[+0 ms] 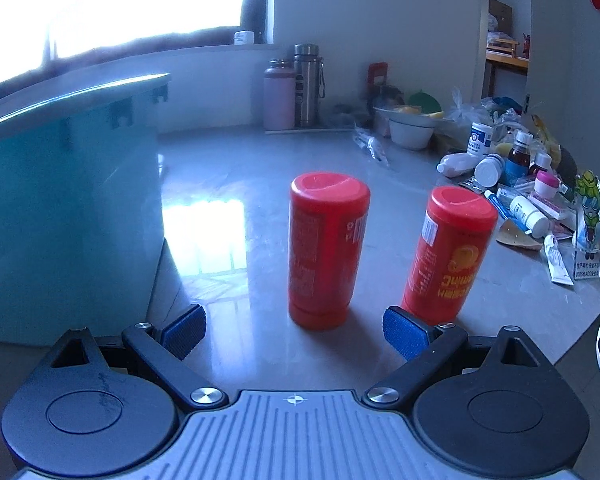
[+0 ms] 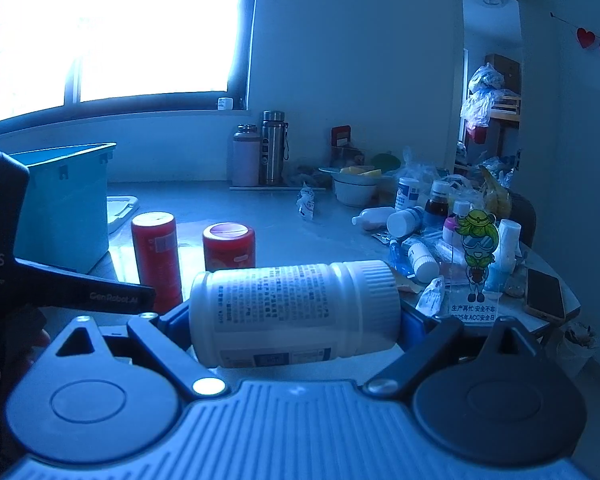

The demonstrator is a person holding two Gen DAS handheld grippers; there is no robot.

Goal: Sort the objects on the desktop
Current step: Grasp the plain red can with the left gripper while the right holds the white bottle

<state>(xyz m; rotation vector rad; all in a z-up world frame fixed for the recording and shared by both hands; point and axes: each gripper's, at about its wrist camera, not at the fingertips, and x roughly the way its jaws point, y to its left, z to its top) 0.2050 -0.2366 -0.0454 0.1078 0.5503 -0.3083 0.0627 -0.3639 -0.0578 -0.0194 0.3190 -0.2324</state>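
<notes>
Two red bottles stand upright on the grey table, one (image 1: 327,250) straight ahead of my left gripper (image 1: 294,330) and one (image 1: 448,254) to its right. The left gripper is open and empty, its blue pads (image 1: 404,330) just short of the bottles. My right gripper (image 2: 296,320) is shut on a white pill bottle (image 2: 296,312), held sideways with its cap to the right, above the table. The red bottles also show in the right wrist view (image 2: 156,258) (image 2: 229,246).
A teal bin (image 1: 60,208) stands at the left. A pile of medicine bottles and tubes (image 1: 516,188) lies at the right, with a cartoon stand (image 2: 476,264) and a phone (image 2: 544,292). Two flasks (image 1: 292,88) and a bowl (image 1: 412,128) stand at the back.
</notes>
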